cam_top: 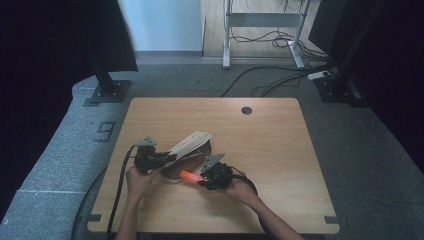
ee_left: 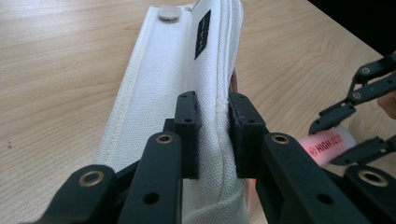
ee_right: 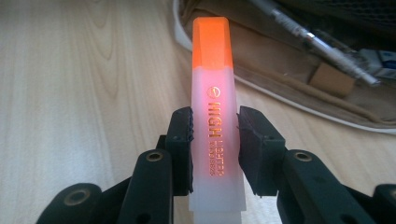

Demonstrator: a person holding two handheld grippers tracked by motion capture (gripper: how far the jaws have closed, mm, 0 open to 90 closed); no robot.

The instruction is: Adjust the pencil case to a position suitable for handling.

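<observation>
A cream canvas pencil case [cam_top: 189, 146] lies open on the wooden table [cam_top: 270, 150], its flap [ee_left: 187, 70] raised. My left gripper [ee_left: 214, 135] is shut on the flap's edge and holds it up; in the high view this gripper [cam_top: 167, 158] sits at the case's left end. My right gripper [ee_right: 214, 151] is shut on an orange highlighter [ee_right: 212, 112] with a frosted body and orange cap. The highlighter [cam_top: 189, 175] points toward the case's open front, just short of it. Pens [ee_right: 322, 44] lie inside the case's brown interior.
A dark cable hole [cam_top: 246, 110] marks the table's far side. Both forearms enter from the near edge, and cables trail off the left [cam_top: 120, 190]. Beyond the table stand a metal frame [cam_top: 262, 30] and black stands on grey carpet.
</observation>
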